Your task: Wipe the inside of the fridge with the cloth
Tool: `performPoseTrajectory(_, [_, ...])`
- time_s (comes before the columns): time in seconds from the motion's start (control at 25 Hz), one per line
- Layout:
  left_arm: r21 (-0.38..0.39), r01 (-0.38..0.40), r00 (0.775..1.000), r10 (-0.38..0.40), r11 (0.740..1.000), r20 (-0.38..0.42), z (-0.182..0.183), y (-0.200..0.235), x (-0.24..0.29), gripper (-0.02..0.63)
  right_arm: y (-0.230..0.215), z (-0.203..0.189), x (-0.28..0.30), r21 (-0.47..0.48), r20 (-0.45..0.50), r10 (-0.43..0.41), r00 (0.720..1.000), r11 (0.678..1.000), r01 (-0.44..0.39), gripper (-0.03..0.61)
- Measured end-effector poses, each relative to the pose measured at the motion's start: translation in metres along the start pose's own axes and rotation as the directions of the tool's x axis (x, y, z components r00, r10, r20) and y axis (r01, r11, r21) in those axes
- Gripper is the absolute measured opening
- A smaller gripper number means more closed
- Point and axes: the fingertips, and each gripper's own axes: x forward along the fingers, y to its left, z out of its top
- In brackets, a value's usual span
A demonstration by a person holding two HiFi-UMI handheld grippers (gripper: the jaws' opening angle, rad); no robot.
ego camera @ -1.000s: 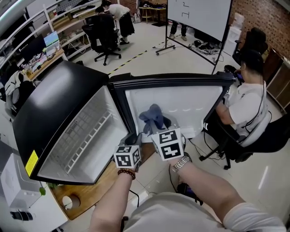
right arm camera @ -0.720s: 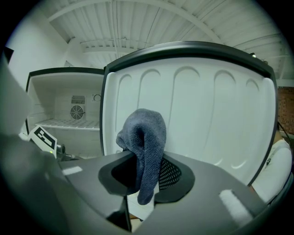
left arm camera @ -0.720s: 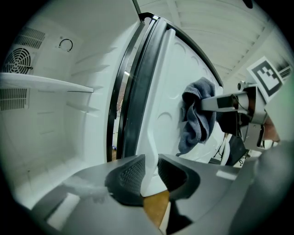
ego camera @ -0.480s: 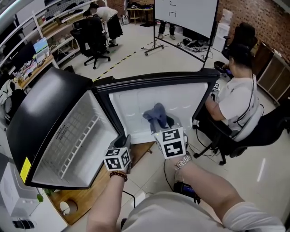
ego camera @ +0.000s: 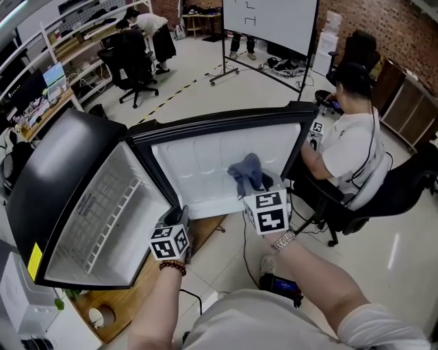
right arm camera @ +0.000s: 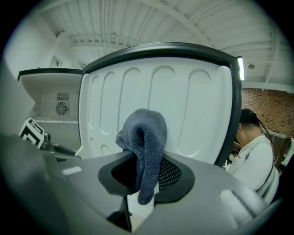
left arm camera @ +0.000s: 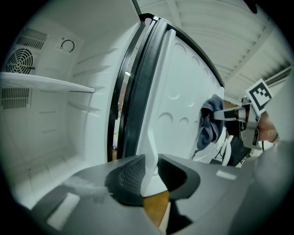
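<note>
Evidently limp and light, cloth [right arm camera: 143,133] bunches above right gripper [right arm camera: 146,178], clamped on its fold; grip there. Left gripper [left arm camera: 149,176] pinches door [left arm camera: 183,92] edge.

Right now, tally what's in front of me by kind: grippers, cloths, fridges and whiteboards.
Grippers: 2, the left gripper and the right gripper
Cloths: 1, the blue cloth
Fridges: 1, the fridge, door open
Whiteboards: 1, the whiteboard
Total: 5

Bright, even light comes from the ceiling [right arm camera: 138,27]; the white fridge door [right arm camera: 183,110] reflects it softly. Both gripper views bend strongly, with black corners.
</note>
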Motion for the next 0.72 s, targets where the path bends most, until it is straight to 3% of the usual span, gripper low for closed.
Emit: performPoseTrajectory(0.72, [-0.013,-0.017,1.000,0.017,1.000,0.006,-0.001,0.002,0.000,0.089,-0.079,-0.018,-0.024,0.045,-0.018,-0.131,0.991,0.990,0.132,0.094])
